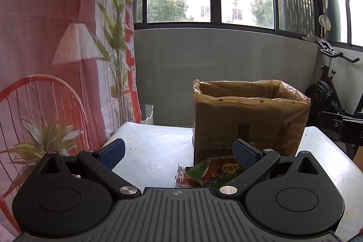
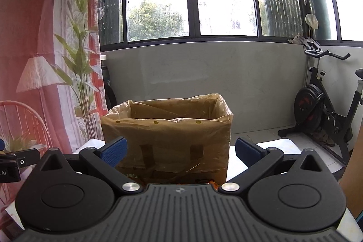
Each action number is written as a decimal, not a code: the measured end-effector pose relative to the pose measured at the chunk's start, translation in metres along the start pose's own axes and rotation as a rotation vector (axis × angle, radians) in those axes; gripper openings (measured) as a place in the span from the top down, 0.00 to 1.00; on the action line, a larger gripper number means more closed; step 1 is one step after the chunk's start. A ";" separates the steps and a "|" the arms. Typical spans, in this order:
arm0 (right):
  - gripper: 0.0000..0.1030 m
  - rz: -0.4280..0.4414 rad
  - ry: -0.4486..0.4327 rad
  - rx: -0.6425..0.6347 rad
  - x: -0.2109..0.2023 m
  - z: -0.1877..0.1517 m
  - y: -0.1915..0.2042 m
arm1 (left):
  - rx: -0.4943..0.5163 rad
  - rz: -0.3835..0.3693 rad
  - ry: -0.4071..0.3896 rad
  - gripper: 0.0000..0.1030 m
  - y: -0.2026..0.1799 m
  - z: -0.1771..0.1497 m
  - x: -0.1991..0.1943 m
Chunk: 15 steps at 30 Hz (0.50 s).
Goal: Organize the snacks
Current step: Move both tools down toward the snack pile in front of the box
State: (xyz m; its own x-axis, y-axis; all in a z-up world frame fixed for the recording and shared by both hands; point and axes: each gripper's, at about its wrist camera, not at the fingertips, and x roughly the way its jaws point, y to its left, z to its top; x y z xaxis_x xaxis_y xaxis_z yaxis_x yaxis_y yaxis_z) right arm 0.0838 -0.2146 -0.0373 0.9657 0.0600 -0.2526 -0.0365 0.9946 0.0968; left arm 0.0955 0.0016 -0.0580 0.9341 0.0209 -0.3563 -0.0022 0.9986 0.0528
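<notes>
Table (image 1: 158,151) with pale patterned cover, cardboard box (image 1: 249,126) lined in plastic standing on it, top open. Snack packets: green-red packet (image 1: 215,171) and a red one (image 1: 181,180) lie at the box's near base, just ahead of left gripper (image 1: 179,151). Both left and right gripper (image 2: 180,151) spread wide, holding nothing. Risk: loose liner folds inward at the rim, so a dropped packet could catch there; slick wrappers may slip from a shallow pinch.
</notes>
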 end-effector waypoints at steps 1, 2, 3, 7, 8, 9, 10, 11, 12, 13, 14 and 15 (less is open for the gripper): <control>0.00 0.006 0.000 0.010 0.005 -0.004 -0.002 | -0.008 -0.006 0.013 0.02 0.000 -0.005 0.006; 0.00 0.005 -0.008 0.019 0.008 -0.009 -0.003 | -0.017 -0.015 0.027 0.02 0.000 -0.008 0.013; 0.00 0.000 -0.014 0.018 0.014 -0.014 -0.004 | -0.028 -0.025 0.043 0.03 -0.001 -0.014 0.019; 0.00 -0.002 0.012 0.015 0.028 -0.032 -0.011 | -0.033 -0.059 0.107 0.05 -0.005 -0.032 0.040; 0.00 -0.002 0.022 0.027 0.032 -0.037 -0.015 | -0.027 -0.064 0.119 0.05 -0.007 -0.037 0.044; 0.00 0.007 0.028 0.039 0.033 -0.042 -0.019 | -0.018 -0.071 0.133 0.05 -0.010 -0.042 0.048; 0.00 0.011 0.037 0.053 0.034 -0.046 -0.023 | -0.010 -0.080 0.146 0.05 -0.011 -0.047 0.052; 0.00 0.007 0.046 0.062 0.035 -0.051 -0.026 | -0.001 -0.089 0.158 0.05 -0.014 -0.051 0.056; 0.00 0.004 0.053 0.063 0.036 -0.055 -0.029 | 0.007 -0.101 0.171 0.05 -0.017 -0.055 0.059; 0.00 0.000 0.059 0.060 0.037 -0.059 -0.030 | 0.012 -0.111 0.181 0.05 -0.020 -0.059 0.062; 0.00 -0.008 0.066 0.056 0.038 -0.062 -0.031 | 0.018 -0.125 0.194 0.05 -0.024 -0.064 0.063; 0.00 -0.016 0.075 0.061 0.039 -0.065 -0.032 | 0.022 -0.139 0.207 0.05 -0.027 -0.068 0.066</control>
State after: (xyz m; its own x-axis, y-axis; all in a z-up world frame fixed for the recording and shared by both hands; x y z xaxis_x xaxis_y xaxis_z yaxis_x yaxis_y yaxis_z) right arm 0.1056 -0.2391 -0.1126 0.9439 0.0525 -0.3261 -0.0033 0.9887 0.1496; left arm 0.1335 -0.0206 -0.1461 0.8316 -0.1050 -0.5454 0.1315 0.9913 0.0097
